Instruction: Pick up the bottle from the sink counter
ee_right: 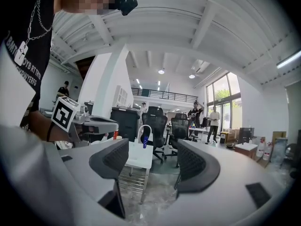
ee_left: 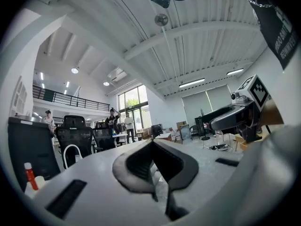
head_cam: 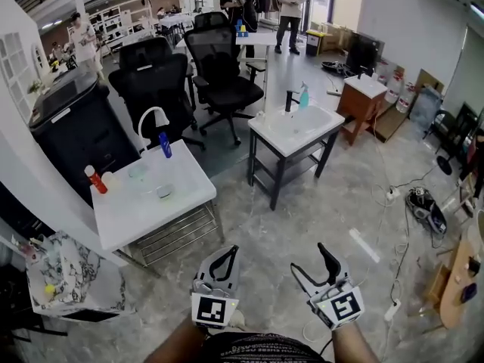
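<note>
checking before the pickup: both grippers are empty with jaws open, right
Not quite. The left gripper is shut, jaws together, as the left gripper view shows. Both are empty, and the right gripper is open.

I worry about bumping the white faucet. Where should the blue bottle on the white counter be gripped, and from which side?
Grip the blue bottle around its mid-body, coming level from the front-right, away from the white faucet. It stands upright and slim, and the faucet seems to arch over its cap, so a top-down reach looks blocked. The open right claw suits.
</note>
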Demonstrator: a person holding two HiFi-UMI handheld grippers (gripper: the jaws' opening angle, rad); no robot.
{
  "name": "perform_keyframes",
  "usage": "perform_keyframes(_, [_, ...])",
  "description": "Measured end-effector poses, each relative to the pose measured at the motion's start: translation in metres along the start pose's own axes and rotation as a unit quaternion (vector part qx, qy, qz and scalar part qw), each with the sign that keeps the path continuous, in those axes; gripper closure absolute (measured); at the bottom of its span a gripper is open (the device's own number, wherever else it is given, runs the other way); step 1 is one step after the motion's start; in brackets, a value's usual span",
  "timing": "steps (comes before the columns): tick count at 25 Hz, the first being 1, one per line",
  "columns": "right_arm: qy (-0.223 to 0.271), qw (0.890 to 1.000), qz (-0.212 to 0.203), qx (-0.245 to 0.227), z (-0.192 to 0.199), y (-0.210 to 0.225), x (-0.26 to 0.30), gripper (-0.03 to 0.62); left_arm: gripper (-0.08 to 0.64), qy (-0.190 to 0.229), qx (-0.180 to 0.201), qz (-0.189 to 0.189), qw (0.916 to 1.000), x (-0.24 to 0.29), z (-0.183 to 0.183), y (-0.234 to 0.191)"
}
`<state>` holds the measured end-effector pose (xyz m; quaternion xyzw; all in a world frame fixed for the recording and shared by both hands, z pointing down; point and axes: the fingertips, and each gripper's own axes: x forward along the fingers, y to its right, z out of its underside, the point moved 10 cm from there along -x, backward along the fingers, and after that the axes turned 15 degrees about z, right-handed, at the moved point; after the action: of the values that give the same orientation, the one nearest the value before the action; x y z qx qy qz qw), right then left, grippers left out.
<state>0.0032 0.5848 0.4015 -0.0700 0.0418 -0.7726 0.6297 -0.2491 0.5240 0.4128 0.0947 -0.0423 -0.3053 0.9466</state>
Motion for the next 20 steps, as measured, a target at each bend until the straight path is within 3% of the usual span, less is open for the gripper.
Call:
perform_keyframes(9, [0.001,0.999,0.036,0.016,-0.011,-0.013,0.07,0.284,0.56,0.016,0.001,0.019,0.9997,0.018,0.017,-0.084])
perform_keyframes(15, [-0.006,0.999,0.048,0.011,-0.009,-0.01,0.087,0.284,0.56,0.002,-0.046,0.033,0.9984,0.037,0.035,-0.102])
perform_keyframes(20, [-0.004,0.998,0.053,0.022,-0.007,0.003,0.104,0.284,0.56,0.008,-0.033,0.03,0.999,0.054,0.038,-0.115])
